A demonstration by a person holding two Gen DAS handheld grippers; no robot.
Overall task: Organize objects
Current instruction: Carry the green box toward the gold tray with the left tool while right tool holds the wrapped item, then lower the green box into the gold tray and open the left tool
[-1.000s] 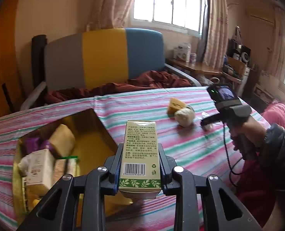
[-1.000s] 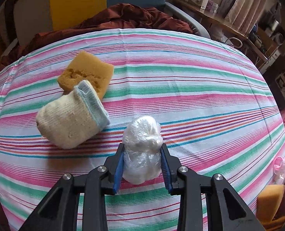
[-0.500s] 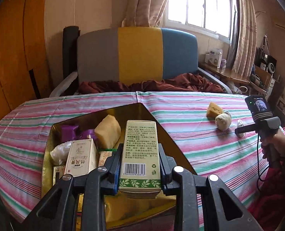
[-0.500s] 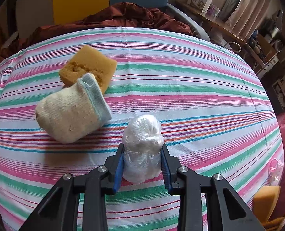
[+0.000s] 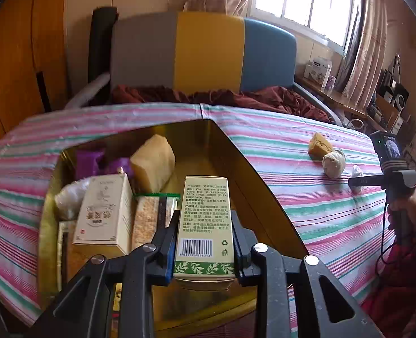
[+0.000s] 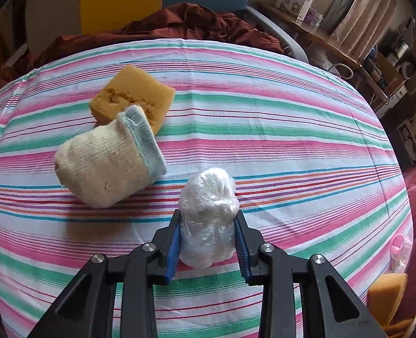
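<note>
Left tool [image 5: 203, 242] clenched on stiff, light green carton [image 5: 205, 219], flat sides pinched, poised above gold tin [image 5: 253, 174]. Right tool [image 6: 207, 242] squeezing soft, slippery plastic-wrapped bundle [image 6: 208, 214] on the table [image 6: 292, 140]; probably crushable. Beyond: rolled sock [image 6: 106, 166], sponge [image 6: 134, 95].

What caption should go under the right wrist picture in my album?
Right gripper shut on a plastic-wrapped bundle on the striped cloth, beside a knitted sock and sponge.

Gold tin [image 5: 267, 197] left half packed, right half free
</note>
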